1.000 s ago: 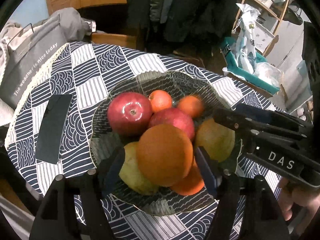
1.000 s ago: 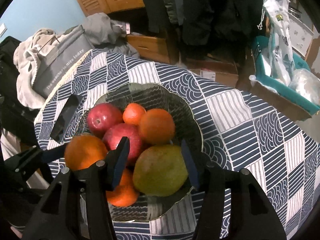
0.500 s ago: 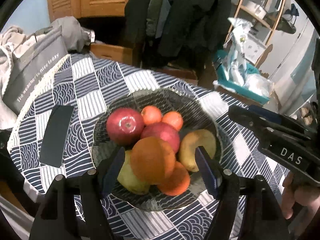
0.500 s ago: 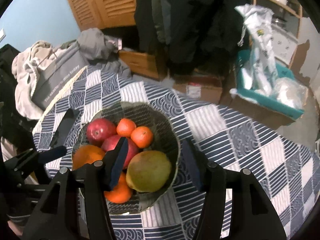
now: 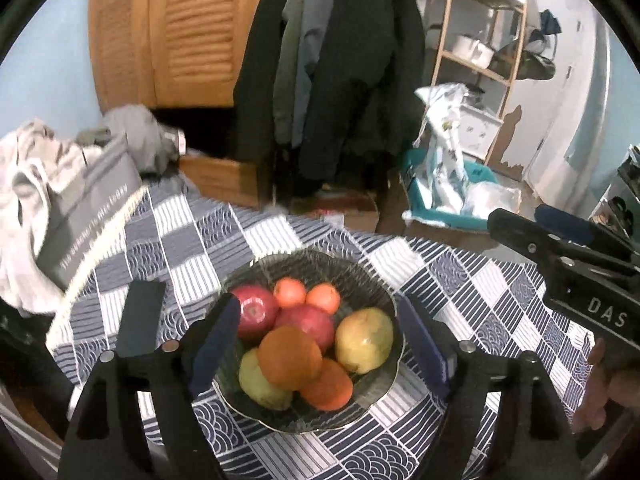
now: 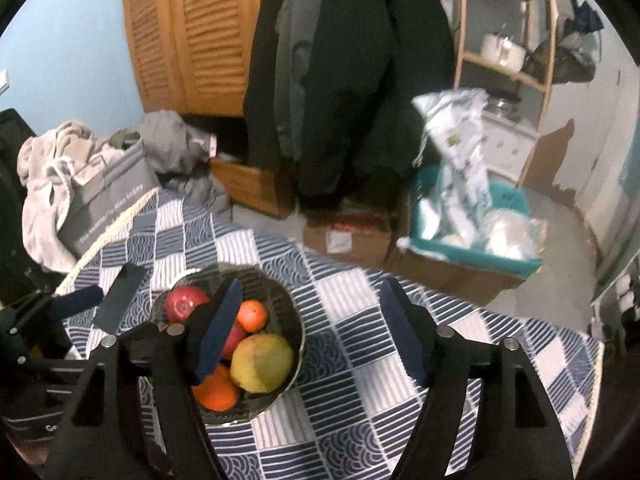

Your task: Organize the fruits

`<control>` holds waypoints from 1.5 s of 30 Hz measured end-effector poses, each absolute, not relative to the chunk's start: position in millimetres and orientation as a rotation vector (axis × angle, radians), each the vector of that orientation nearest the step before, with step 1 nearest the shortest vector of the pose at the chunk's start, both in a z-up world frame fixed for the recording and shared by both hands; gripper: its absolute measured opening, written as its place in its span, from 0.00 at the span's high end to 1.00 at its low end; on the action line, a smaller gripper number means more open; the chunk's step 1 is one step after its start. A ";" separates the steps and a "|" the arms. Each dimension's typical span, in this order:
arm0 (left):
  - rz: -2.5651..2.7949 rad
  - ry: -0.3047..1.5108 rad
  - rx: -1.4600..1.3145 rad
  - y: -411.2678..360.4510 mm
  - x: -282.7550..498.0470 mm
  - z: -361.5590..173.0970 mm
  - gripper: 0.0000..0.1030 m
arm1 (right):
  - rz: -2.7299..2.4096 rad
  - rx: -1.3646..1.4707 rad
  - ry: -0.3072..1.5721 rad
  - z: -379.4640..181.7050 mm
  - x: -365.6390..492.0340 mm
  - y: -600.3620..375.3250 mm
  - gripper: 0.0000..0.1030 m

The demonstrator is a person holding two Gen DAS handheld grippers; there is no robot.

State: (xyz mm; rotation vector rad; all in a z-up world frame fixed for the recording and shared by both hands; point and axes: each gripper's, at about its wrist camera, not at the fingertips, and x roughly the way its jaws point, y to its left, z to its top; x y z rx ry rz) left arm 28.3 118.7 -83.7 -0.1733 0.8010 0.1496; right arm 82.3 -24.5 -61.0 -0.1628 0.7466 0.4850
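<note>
A dark glass bowl [image 5: 372, 288] on the blue-and-white patterned tablecloth [image 5: 460, 280] holds several fruits: two red apples [image 5: 256, 312], small tangerines [image 5: 324, 298], a large orange [image 5: 290, 356], and yellow-green pears [image 5: 364, 340]. My left gripper [image 5: 318, 348] is open and empty, well above the bowl. My right gripper [image 6: 312, 334] is open and empty, above the table to the right of the bowl [image 6: 294, 320]; it also shows in the left wrist view [image 5: 560, 256].
A dark phone [image 5: 140, 320] lies on the cloth left of the bowl. A grey bag [image 5: 80, 216] and clothes sit at the table's left edge. Beyond the table are hanging coats [image 5: 340, 60], a teal bin [image 5: 448, 204], a cardboard box [image 6: 348, 236] and wooden shelves.
Both grippers have lifted up and back from the bowl, so the fruits look smaller. The large orange stays in the bowl, free of the left fingers. The right gripper has shifted right.
</note>
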 end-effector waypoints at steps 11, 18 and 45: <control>0.105 0.697 -0.122 96.6 12.5 -34.6 0.10 | 0.420 -0.126 0.628 -11.9 55.4 -59.0 0.18; 0.092 0.639 -0.086 82.2 2.7 -9.1 0.01 | 0.386 -0.113 0.571 7.7 38.3 -82.3 0.16; 0.092 0.602 -0.108 66.6 3.2 11.1 0.01 | 0.250 -0.105 0.472 20.0 13.1 -151.4 0.16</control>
